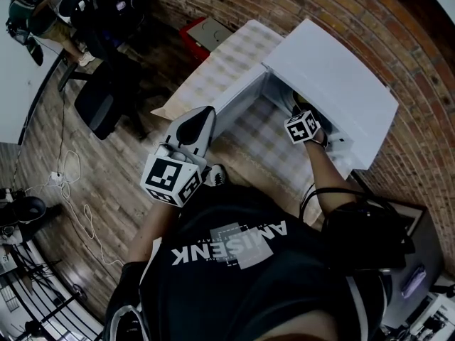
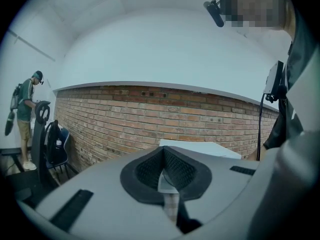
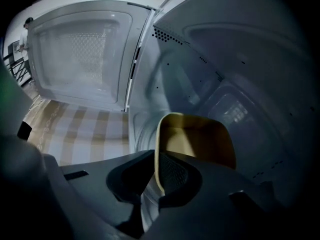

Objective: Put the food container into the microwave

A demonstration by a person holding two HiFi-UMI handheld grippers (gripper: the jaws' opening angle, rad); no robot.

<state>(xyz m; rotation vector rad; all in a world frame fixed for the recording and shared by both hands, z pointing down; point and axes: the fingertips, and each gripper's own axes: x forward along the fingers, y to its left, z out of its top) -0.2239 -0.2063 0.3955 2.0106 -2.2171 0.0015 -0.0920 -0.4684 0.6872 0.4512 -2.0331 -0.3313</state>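
Fingers [image 3: 175,173] of the right gripper [image 3: 158,176] are clamped on one thin side wall of the yellow food container [image 3: 197,141], which sits just beyond them at twelve to one o'clock, already inside the microwave [image 3: 240,59] cavity. Whether its base touches the cavity floor I cannot tell. A one-wall pinch is the likely weak point: if the jaws part while the container is off the floor or tilted, it could drop, tip, or spill whatever it holds. Pulling out crookedly could also drag it back toward the opening or knock it against the near wall. The door [image 3: 80,54] stands wide open at ten o'clock over the checked tablecloth [image 3: 85,126]. At seven o'clock from the microwave in the head view, the left gripper [image 2: 165,171] has its pads pressed together on nothing, too far off to steady anything.
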